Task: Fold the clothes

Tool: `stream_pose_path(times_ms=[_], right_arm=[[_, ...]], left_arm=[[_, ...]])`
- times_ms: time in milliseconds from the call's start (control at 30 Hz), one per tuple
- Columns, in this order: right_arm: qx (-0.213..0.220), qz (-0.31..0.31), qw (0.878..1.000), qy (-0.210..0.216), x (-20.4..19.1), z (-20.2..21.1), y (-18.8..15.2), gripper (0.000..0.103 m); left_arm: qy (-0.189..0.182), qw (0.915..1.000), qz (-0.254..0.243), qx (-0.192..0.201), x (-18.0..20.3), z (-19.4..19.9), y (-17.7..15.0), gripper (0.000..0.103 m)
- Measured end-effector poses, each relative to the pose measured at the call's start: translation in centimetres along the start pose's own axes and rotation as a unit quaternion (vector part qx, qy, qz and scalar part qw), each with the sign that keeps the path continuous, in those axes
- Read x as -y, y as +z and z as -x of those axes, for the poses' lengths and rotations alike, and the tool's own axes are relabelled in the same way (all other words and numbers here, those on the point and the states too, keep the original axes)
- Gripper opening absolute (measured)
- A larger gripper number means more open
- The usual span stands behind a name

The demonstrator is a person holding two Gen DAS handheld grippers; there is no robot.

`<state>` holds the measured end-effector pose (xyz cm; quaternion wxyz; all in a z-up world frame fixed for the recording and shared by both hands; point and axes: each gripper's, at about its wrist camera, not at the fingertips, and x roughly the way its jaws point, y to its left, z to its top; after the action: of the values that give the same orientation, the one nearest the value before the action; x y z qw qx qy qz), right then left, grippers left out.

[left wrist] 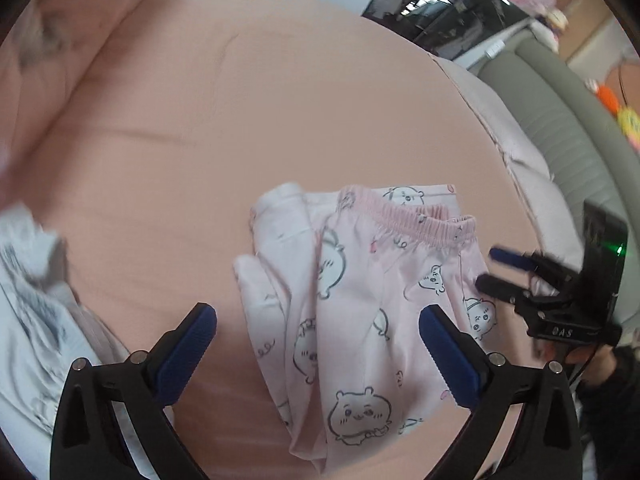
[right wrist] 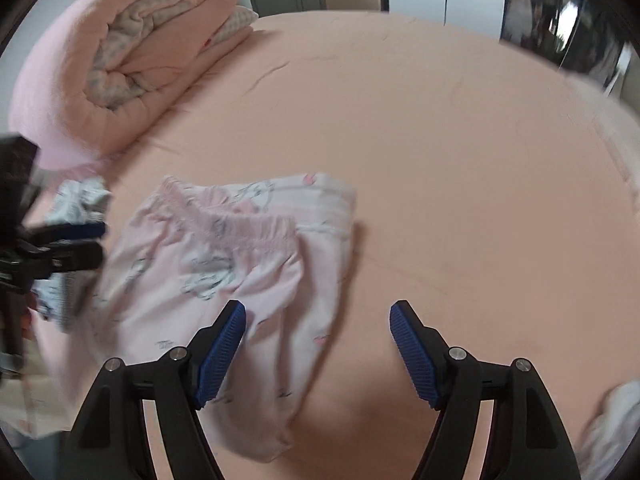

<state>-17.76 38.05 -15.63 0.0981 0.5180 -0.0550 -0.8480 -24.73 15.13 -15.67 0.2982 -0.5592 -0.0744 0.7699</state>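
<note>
Pink pyjama pants [left wrist: 360, 312] with cartoon animal prints and a ribbed pink waistband lie folded over on the pink bed sheet [left wrist: 240, 112]. They also show in the right wrist view [right wrist: 224, 264]. My left gripper [left wrist: 318, 344] is open and empty, hovering just above the pants' lower part. My right gripper [right wrist: 318, 344] is open and empty above the pants' right edge. The right gripper also shows at the right of the left wrist view [left wrist: 500, 270], beside the pants. The left gripper shows at the left of the right wrist view [right wrist: 86, 244].
A rolled pink quilt [right wrist: 120, 60] lies at the bed's far left. A white and grey patterned garment [left wrist: 32, 300] lies left of the pants. The bed edge [left wrist: 520, 152] and a grey padded frame [left wrist: 560, 120] run along the right. Another pale cloth [right wrist: 612, 432] sits at the near right.
</note>
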Motion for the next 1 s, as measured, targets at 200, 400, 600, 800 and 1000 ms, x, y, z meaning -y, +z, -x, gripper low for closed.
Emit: stream_pose_path(times_ms=[200,400,600,800,1000], right_arm=[[-0.058,-0.101,0.988,0.104,2.2,-2.4,-1.4,0.075],[-0.062,-0.183,0.969,0.157,4.2,-3.2,-3.0,0.075],[-0.072,-0.261,0.937,0.22,5.3,-3.0,-5.6,0.075],[-0.081,-0.335,0.899,0.272,4.9,-3.9,-7.5,0.075],[-0.085,-0.35,0.889,0.281,3.6,-3.9,-8.5,0.075]], left_arm=[[-0.055,0.9976,0.039,-0.019,-0.7,-0.1,-0.8,0.103],[-0.048,0.9978,0.026,-0.037,0.0,-1.0,-1.9,0.103],[-0.095,0.9898,0.09,-0.057,-0.5,-2.2,-3.5,0.103],[-0.154,0.9688,0.188,-0.049,-2.7,-2.1,-5.8,0.103],[-0.176,0.9591,0.218,-0.042,-3.1,-1.9,-6.7,0.103]])
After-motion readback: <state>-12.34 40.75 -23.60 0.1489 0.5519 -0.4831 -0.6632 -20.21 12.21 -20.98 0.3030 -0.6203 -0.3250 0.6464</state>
